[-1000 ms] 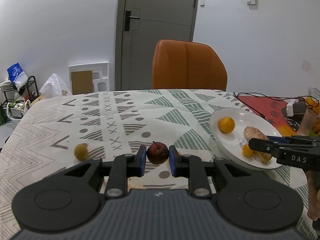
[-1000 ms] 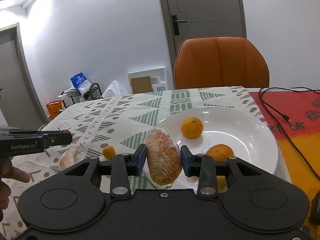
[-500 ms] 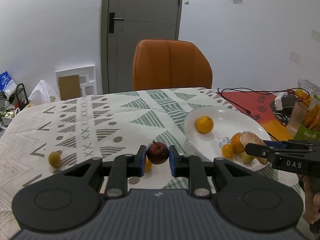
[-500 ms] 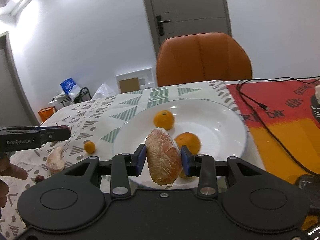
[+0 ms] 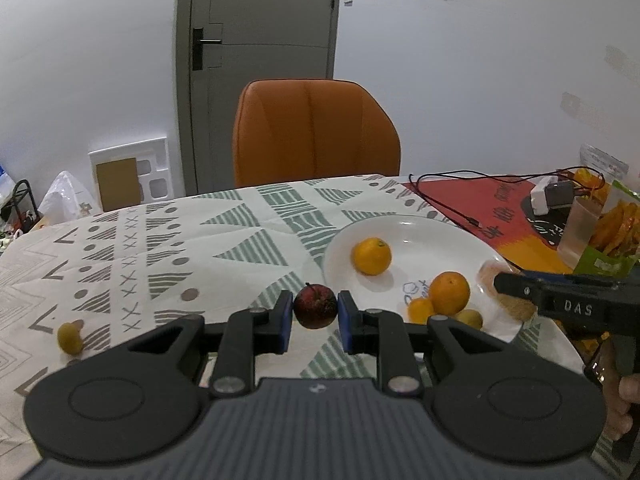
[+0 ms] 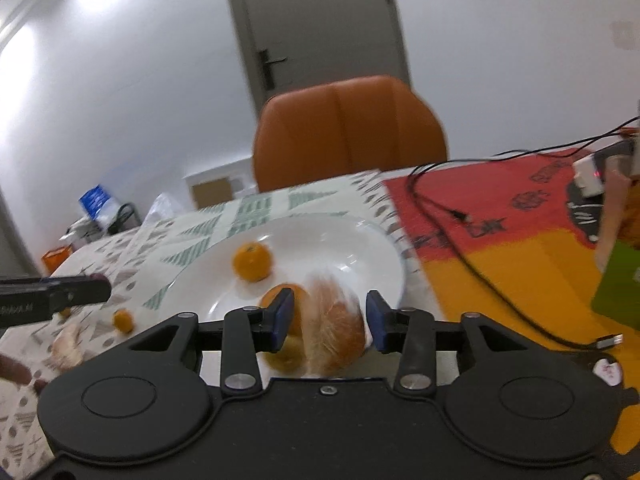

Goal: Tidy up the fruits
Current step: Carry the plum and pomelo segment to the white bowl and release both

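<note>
Right tool (image 6: pixel 328 320) has spread, freeing the pale, membrane-covered pomelo segment (image 6: pixel 334 330).

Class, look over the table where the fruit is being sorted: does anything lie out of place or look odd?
Yes. A small yellow-green fruit lies alone on the patterned cloth, apart from the white plate that holds the oranges. Another small orange fruit and a peeled segment also lie off the plate.
</note>
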Motion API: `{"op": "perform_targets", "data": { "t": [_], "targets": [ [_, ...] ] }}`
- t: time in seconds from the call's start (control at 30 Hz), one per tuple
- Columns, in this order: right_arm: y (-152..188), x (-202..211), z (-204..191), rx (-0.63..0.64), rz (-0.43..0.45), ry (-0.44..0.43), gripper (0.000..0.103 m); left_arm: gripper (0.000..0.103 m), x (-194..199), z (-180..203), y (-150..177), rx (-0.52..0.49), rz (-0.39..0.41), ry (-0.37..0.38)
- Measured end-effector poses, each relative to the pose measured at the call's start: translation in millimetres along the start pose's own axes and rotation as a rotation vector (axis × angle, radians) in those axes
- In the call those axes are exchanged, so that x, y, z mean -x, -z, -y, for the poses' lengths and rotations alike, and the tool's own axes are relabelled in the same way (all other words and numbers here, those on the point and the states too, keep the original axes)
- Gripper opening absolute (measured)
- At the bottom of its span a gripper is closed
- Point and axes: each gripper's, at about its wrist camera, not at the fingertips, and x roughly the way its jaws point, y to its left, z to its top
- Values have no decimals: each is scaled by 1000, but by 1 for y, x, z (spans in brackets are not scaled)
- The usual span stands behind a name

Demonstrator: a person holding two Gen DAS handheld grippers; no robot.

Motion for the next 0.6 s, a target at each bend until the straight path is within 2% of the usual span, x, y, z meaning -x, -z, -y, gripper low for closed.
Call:
{"op": "perform_targets", "data": {
  "t": [0.6],
  "targets": [
    [12,14,8,-30,-18,-40,43,23,-16,35,-9,-57,-2,55]
  ]
}}
